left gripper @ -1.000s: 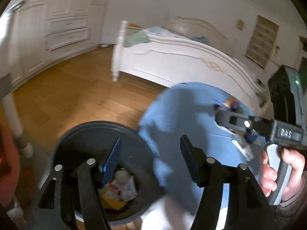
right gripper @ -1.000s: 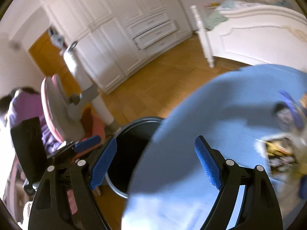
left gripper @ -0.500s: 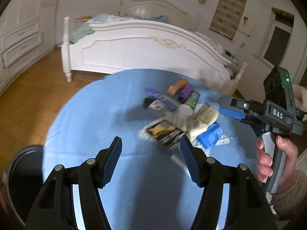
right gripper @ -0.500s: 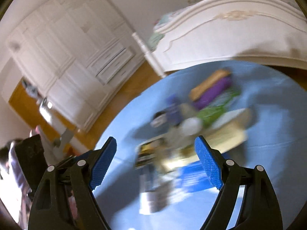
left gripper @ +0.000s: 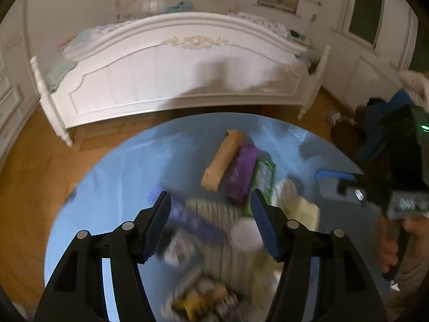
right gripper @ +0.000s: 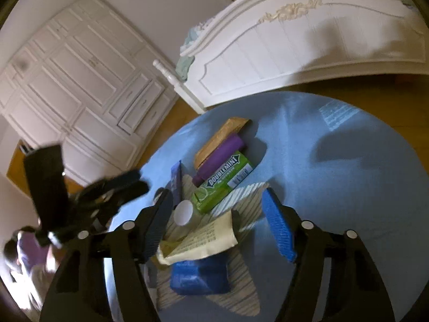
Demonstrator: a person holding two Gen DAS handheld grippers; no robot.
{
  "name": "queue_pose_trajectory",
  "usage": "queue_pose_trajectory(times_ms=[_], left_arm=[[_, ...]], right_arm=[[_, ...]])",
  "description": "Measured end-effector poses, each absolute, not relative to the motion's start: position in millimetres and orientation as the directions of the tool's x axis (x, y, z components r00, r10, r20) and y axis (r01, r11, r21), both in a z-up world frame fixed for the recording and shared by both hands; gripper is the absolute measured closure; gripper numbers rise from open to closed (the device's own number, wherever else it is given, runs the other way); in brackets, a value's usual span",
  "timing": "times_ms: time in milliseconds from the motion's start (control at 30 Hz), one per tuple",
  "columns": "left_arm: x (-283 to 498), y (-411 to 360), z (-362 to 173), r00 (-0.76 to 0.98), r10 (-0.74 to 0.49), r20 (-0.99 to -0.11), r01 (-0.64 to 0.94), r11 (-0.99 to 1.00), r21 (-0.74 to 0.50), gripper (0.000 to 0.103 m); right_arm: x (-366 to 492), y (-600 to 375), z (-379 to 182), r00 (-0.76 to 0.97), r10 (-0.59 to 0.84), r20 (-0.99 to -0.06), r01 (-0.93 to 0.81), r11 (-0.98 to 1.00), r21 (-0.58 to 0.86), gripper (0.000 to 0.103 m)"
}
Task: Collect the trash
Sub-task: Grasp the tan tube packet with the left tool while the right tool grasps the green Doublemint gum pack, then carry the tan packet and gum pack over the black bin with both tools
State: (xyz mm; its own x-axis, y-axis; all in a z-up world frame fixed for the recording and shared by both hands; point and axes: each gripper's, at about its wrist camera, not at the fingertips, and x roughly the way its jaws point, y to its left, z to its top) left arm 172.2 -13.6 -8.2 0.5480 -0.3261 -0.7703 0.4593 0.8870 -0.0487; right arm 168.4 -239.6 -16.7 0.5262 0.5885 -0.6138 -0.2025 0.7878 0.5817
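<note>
Much left: trash pile heaped mid-table, gum box beside purple tube. Left gripper and right gripper over pile, jaws just narrowing, gripping nothing yet.

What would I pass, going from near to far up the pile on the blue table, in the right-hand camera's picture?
Blue packet → cream printed paper → green Doublemint gum box → purple tube → tan wrapped bar → white bed footboard beyond the blue table.
</note>
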Motion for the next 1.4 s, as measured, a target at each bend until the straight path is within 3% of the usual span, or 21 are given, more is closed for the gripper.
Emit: queue_pose_trajectory(times_ms=[133, 267, 600, 1033, 1133, 1167, 1233, 1300, 1400], left_arm=[[205, -34, -24, 0.515, -0.271, -0.813, 0.491, 0.871, 0.021, 0.057], [222, -58, -38, 0.477, -0.251, -0.842, 0.570, 0.818, 0.079, 0.058], [238, -73, -55, 0.475, -0.233, -0.849, 0.568, 0.817, 0.094, 0.091], [175, 18, -12, 0.595, -0.325, -0.735, 0.347, 0.929, -0.130, 0.092], [146, 34, -1, 0.627, -0.339, -0.702, 0.325, 0.932, -0.160, 0.092], [139, 36, 0, 0.634, -0.341, -0.694, 0.322, 0.932, -0.164, 0.092], [119, 40, 4, 0.648, -0.343, -0.681, 0.319, 0.933, -0.167, 0.092], [101, 45, 7, 0.660, -0.343, -0.669, 0.315, 0.934, -0.168, 0.092], [77, 56, 10, 0.675, -0.353, -0.648, 0.304, 0.933, -0.192, 0.092]], right_arm=[[177, -230, -20, 0.504, 0.588, -0.633, -0.211, 0.794, 0.570, 0.040], [183, -222, -27, 0.471, 0.581, -0.664, -0.213, 0.805, 0.553, 0.041], [202, -202, -40, 0.434, 0.547, -0.716, -0.207, 0.834, 0.512, 0.044], [237, -144, -35, 0.409, 0.373, -0.833, -0.288, 0.919, 0.270, 0.045], [237, -116, -37, 0.420, 0.288, -0.860, -0.359, 0.924, 0.134, 0.046], [234, -107, -37, 0.431, 0.260, -0.864, -0.386, 0.919, 0.084, 0.048], [228, -95, -39, 0.452, 0.208, -0.867, -0.421, 0.907, -0.003, 0.066], [221, -97, -39, 0.443, 0.231, -0.866, -0.424, 0.906, 0.025, 0.080], [213, -111, -40, 0.449, 0.276, -0.850, -0.381, 0.919, 0.097, 0.081]])
